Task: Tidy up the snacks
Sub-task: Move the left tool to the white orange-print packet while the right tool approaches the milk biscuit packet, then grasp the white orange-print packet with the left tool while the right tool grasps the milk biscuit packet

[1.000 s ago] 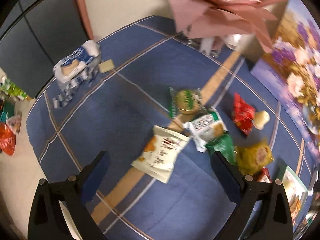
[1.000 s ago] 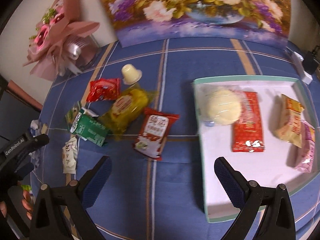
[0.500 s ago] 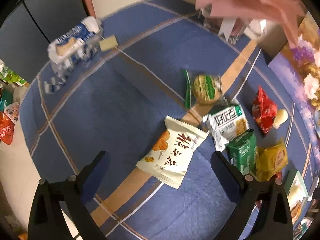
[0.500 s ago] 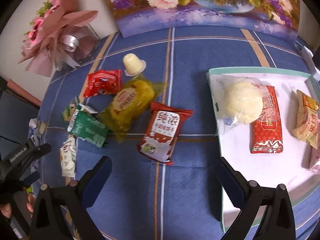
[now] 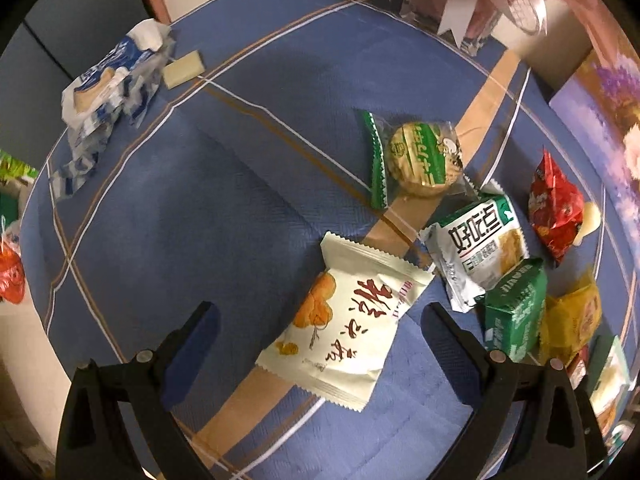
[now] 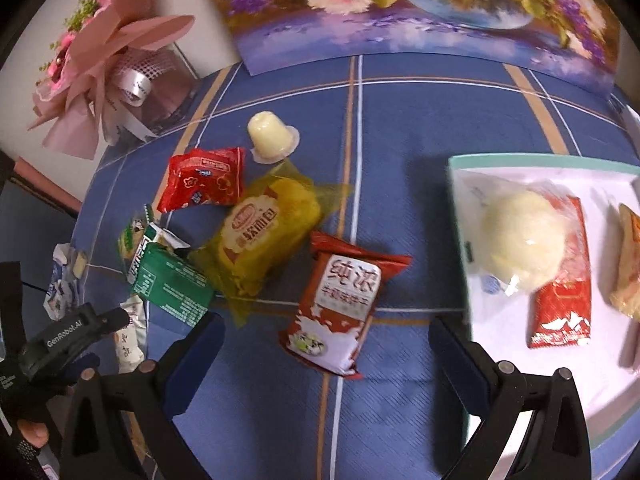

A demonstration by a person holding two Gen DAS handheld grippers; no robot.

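Note:
My left gripper (image 5: 320, 328) is open just above a cream snack packet (image 5: 344, 326) that lies between its fingers on the blue tablecloth. Beyond it lie a round green-wrapped cookie (image 5: 416, 158), a white-and-green packet (image 5: 478, 246), a green packet (image 5: 514, 314), a yellow packet (image 5: 572, 320) and a red packet (image 5: 554, 204). My right gripper (image 6: 326, 340) is open over a red-and-white milk packet (image 6: 340, 304). To its left lie the yellow packet (image 6: 264, 236), green packet (image 6: 172, 286), red packet (image 6: 202, 178) and a jelly cup (image 6: 270, 136). The white tray (image 6: 500, 332) at right holds several snacks.
A crumpled blue-and-white wrapper (image 5: 108, 84) and a small cream block (image 5: 183, 70) lie at the table's far left edge. A pink bouquet (image 6: 108, 64) and a flower painting (image 6: 420, 4) stand at the back. The left gripper's body (image 6: 68, 336) shows at lower left in the right wrist view.
Both grippers have moved closer to the table. The cream packet now sits between the left fingers, and the red-and-white milk packet has come between the right fingers. Both stay open.

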